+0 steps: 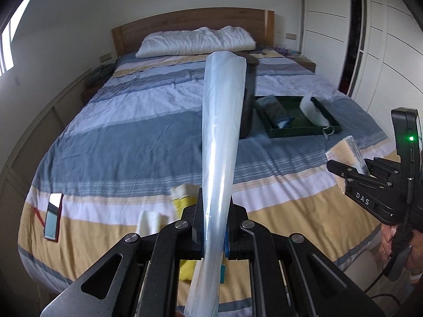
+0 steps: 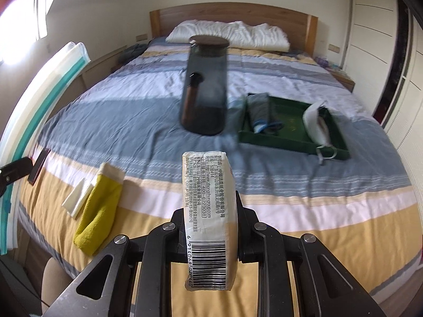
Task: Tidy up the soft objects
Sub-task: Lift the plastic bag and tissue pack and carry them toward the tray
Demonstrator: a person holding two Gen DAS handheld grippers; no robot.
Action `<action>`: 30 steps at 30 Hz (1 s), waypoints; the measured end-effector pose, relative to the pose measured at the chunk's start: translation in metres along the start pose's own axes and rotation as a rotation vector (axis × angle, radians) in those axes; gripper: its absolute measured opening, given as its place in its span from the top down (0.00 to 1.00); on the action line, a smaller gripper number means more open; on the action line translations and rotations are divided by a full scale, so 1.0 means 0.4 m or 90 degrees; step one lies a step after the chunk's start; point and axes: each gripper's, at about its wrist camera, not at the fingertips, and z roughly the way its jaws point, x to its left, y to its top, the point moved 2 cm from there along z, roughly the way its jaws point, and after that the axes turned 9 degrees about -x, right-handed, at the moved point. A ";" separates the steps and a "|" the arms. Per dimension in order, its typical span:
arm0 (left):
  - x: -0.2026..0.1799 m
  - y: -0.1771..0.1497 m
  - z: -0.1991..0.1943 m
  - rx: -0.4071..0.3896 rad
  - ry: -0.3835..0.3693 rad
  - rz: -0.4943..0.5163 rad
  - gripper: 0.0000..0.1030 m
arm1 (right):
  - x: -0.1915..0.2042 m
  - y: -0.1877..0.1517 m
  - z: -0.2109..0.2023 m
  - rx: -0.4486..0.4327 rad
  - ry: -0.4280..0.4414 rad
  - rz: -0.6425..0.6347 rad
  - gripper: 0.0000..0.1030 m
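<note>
Left tongs (image 1: 214, 219) were clamped tight on a clear plastic bag (image 1: 220, 137) with a teal zip edge, held up above the bed (image 1: 137, 137). Right tongs (image 2: 210, 219) gripped a tissue pack (image 2: 206, 211), barcode facing the camera, also raised over the bed. A yellow mitt (image 2: 99, 208) lay near the bed's foot, just beside a white folded item (image 2: 76, 198). A dark jar (image 2: 205, 87) stood mid-bed, close beside a green tray (image 2: 293, 126) holding a grey folded cloth (image 2: 257, 108) and a white mask (image 2: 314, 121). Phone (image 1: 53, 215) on the bed's left edge.
</note>
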 end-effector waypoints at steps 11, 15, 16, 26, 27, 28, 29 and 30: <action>-0.190 0.086 0.038 -0.022 -0.058 0.047 0.93 | -0.156 0.035 -0.083 -0.037 -0.053 0.032 0.79; -0.248 0.110 0.068 -0.019 -0.072 0.064 0.93 | -0.207 0.049 -0.086 -0.044 -0.069 0.044 0.79; -0.262 0.116 0.076 -0.020 -0.074 0.069 0.93 | -0.218 0.053 -0.085 -0.046 -0.072 0.047 0.79; -0.386 0.172 0.178 -0.005 -0.098 0.083 0.93 | -0.331 0.106 -0.028 -0.056 -0.101 0.076 0.79; -0.392 0.179 0.192 -0.002 -0.099 0.082 0.93 | -0.353 0.118 -0.014 -0.056 -0.106 0.079 0.79; -0.400 0.186 0.210 0.002 -0.101 0.079 0.93 | -0.362 0.122 -0.005 -0.056 -0.108 0.080 0.79; -0.406 0.189 0.223 0.004 -0.101 0.077 0.93 | -0.362 0.122 -0.005 -0.056 -0.108 0.080 0.79; -0.413 0.194 0.238 0.007 -0.101 0.075 0.93 | -0.374 0.130 0.006 -0.056 -0.112 0.080 0.79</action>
